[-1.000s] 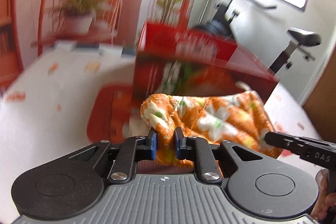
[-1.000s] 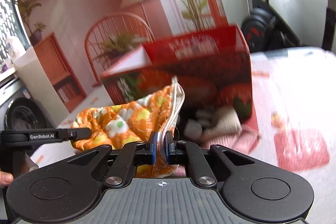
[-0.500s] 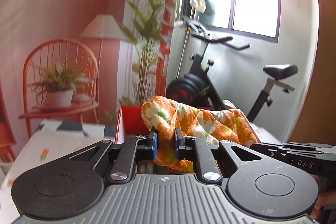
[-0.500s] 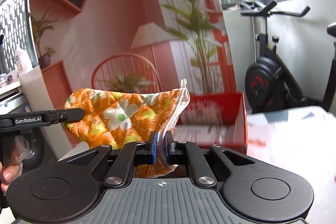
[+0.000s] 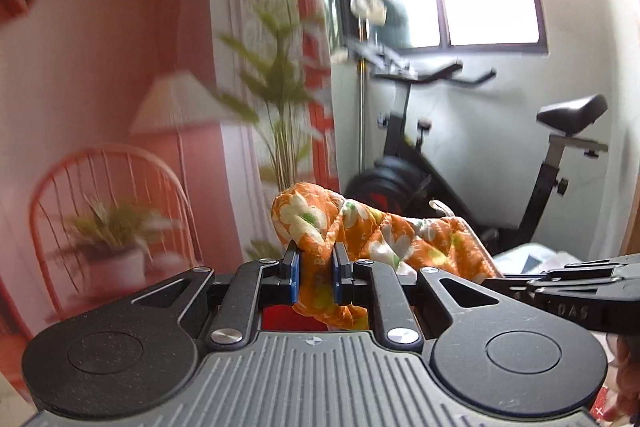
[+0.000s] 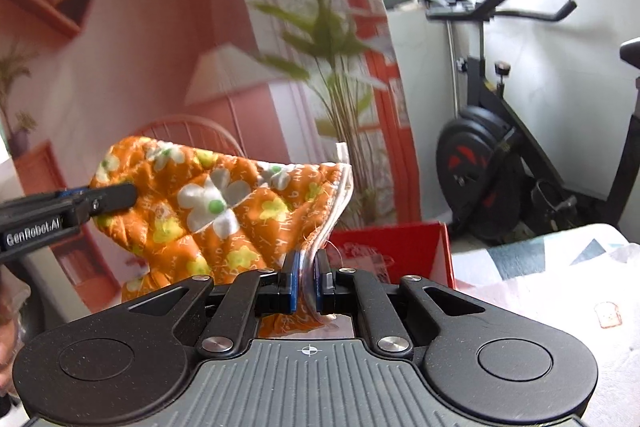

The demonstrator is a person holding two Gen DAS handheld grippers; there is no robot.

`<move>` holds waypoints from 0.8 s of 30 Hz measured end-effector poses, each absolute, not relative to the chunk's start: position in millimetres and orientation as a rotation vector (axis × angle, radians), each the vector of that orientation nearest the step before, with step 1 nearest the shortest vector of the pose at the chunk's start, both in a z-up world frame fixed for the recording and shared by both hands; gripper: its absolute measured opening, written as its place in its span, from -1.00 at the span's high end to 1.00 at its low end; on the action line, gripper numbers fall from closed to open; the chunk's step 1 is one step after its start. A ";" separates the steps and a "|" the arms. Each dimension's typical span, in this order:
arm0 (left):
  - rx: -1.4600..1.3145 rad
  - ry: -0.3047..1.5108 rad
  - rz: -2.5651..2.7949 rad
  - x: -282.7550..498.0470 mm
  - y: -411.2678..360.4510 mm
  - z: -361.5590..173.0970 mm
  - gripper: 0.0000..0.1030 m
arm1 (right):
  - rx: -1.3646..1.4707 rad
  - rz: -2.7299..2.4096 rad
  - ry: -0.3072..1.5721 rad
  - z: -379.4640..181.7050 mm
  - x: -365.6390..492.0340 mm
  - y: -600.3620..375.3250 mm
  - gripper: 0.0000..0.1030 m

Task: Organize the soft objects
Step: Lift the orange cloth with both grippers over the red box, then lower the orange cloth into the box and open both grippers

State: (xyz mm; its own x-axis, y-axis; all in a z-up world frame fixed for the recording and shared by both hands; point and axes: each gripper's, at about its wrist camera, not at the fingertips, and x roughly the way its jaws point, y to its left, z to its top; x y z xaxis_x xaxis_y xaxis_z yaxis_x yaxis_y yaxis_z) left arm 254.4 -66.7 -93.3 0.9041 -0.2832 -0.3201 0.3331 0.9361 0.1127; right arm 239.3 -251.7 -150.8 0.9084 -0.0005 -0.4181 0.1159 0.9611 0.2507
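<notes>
An orange quilted cloth with white and yellow flowers point(image 5: 400, 239) hangs stretched in the air between my two grippers. My left gripper point(image 5: 315, 273) is shut on one bunched end of it. My right gripper point(image 6: 306, 281) is shut on the white-trimmed edge of the other end of the cloth point(image 6: 224, 211). Each gripper shows in the other's view: the right one at the right edge point(image 5: 568, 283), the left one at the left edge point(image 6: 72, 207). A red cardboard box point(image 6: 400, 251) stands below and behind the cloth; only a red sliver of it point(image 5: 280, 319) shows in the left wrist view.
A patterned white tablecloth point(image 6: 560, 279) covers the table at the lower right. An exercise bike point(image 6: 504, 163) stands by the white wall and window. A printed backdrop with a chair, a lamp and a tall plant point(image 5: 280, 87) fills the left.
Both grippers have lifted the cloth from in front of the red box to well above it. The box has dropped low in both views. Both grips are unchanged.
</notes>
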 end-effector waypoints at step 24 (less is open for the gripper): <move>0.159 0.727 -0.305 324.9 -58.3 -171.2 -0.02 | 0.213 -0.160 0.721 -214.4 272.8 -238.0 0.55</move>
